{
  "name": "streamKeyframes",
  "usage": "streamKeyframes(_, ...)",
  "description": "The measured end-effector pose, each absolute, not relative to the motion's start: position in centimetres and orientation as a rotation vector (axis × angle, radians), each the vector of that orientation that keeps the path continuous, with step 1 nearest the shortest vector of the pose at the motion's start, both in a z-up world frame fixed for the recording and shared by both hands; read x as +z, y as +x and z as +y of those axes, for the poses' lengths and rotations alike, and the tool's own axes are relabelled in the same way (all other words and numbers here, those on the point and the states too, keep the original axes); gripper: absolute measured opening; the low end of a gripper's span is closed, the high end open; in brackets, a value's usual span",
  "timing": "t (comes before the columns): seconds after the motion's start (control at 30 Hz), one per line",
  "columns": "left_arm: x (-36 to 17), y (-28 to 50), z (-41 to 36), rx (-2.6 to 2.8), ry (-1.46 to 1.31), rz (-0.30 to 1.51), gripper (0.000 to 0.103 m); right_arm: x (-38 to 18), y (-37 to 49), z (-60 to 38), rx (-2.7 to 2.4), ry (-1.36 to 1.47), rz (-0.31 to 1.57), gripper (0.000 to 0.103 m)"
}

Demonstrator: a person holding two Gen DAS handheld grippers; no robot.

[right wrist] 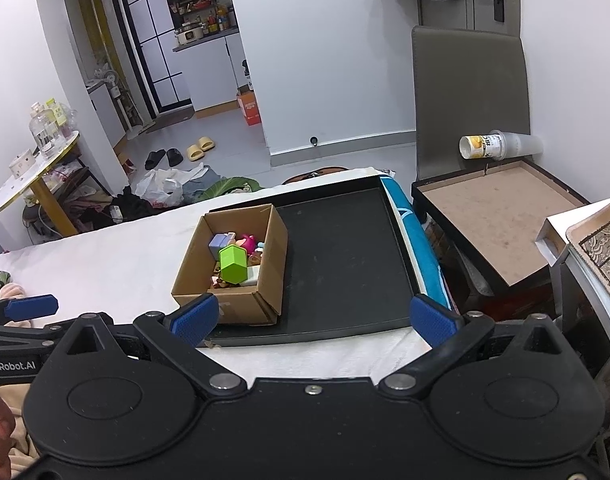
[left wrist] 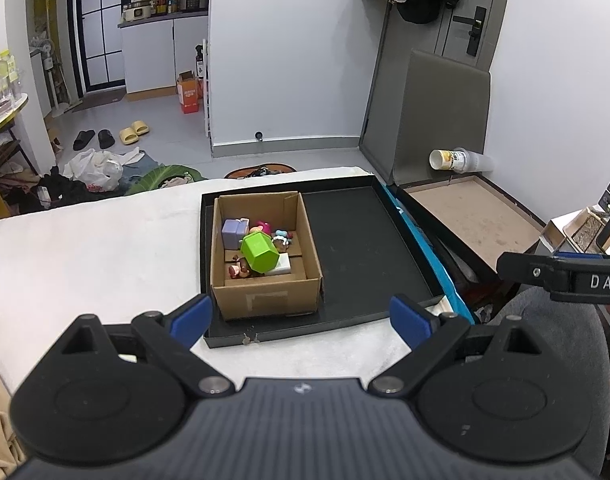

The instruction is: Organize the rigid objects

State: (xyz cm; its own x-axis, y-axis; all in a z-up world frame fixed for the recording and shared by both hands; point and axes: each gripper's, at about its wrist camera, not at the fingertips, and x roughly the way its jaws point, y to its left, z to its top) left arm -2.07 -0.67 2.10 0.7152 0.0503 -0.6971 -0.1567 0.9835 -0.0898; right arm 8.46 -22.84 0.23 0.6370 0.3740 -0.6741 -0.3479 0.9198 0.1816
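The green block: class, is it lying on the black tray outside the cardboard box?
No, the green block lies inside the cardboard box atop other toys, and that box stands on the black tray.

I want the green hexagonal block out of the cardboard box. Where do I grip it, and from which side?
Come from above: the cardboard box walls block side approaches. The green hexagonal block lies tilted on top of the other toys, so close the fingers across two opposite flat side faces. Either gripper could try; both are open and empty.

Both my wrist cameras look forward past my spread jaws, from near and above; each shares the cardboard box [left wrist: 265,256] in the black tray [left wrist: 361,236] ahead.
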Motion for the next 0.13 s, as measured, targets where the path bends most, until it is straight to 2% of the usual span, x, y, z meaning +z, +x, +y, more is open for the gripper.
streamKeyframes(0.13,2.07,-2.09,-0.76,0.113,-0.141,0.765,0.095,0.15,8.44,-22.85,0.41,0.033,0.777,0.103)
